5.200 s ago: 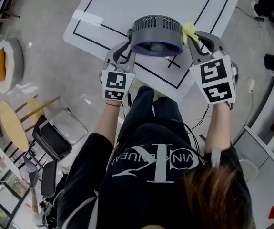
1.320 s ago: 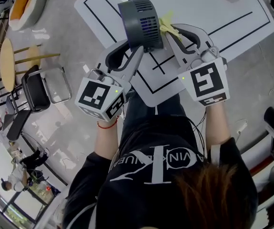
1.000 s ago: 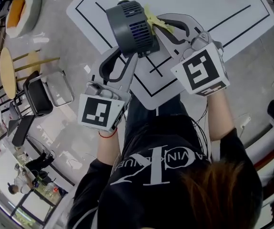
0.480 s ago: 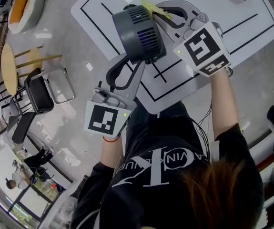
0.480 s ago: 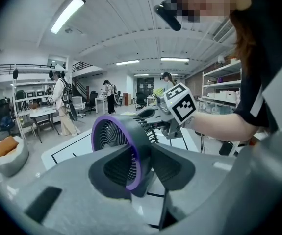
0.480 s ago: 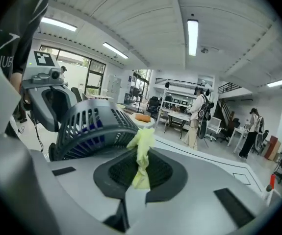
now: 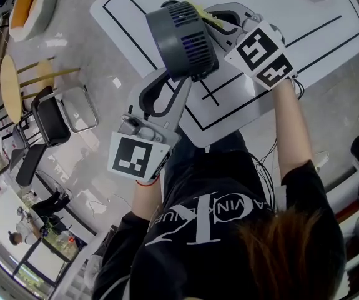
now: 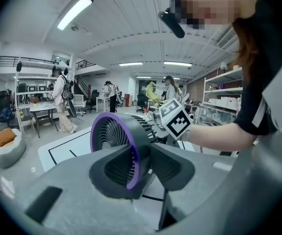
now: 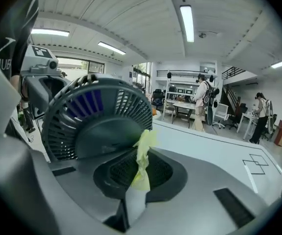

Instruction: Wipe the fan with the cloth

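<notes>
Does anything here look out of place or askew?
Only the fan: it is tilted, not upright on the table, gripped between the jaws of the left gripper, which have just been closing. The right gripper holds the cloth at its back. Nothing looks spilled or damaged.

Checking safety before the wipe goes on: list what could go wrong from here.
1. The left gripper holds the grey, purple-ringed round fan tilted above the white table. Its jaws have just been closing on the fan, but a slip would still drop it.
2. The right gripper pinches only a thin strip of yellow cloth against the rear grille. The cloth could snag in the slats or pull free.
</notes>
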Motion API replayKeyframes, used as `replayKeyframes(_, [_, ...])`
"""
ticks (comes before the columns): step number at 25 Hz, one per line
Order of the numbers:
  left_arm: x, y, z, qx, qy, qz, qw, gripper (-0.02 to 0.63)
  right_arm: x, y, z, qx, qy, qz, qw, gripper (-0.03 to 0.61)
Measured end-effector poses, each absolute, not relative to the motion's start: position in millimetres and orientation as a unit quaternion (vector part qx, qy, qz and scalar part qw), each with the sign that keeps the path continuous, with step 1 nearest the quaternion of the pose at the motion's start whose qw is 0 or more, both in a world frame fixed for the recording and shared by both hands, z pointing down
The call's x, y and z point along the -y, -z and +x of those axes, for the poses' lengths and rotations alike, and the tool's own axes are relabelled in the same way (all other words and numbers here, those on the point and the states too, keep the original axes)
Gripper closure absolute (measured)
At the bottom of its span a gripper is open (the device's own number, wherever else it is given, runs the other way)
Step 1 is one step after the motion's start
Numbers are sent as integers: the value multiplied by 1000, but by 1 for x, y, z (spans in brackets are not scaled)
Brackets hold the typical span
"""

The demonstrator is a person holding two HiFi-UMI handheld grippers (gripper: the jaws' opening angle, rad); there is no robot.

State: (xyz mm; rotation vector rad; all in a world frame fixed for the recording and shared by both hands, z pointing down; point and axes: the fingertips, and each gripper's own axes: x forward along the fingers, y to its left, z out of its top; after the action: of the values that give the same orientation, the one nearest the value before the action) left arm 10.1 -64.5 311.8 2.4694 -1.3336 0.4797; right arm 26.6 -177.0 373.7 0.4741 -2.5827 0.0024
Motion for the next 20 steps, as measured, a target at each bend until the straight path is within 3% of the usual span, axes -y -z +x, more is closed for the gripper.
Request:
replayKeyframes(7, [65, -310, 12, 460, -160, 861, 143, 492, 128, -396, 39, 947, -60, 132, 285, 549])
replayKeyframes(20, [66, -309, 11, 460, -152, 864, 140, 494, 92, -332, 60, 969, -101, 136, 179, 549])
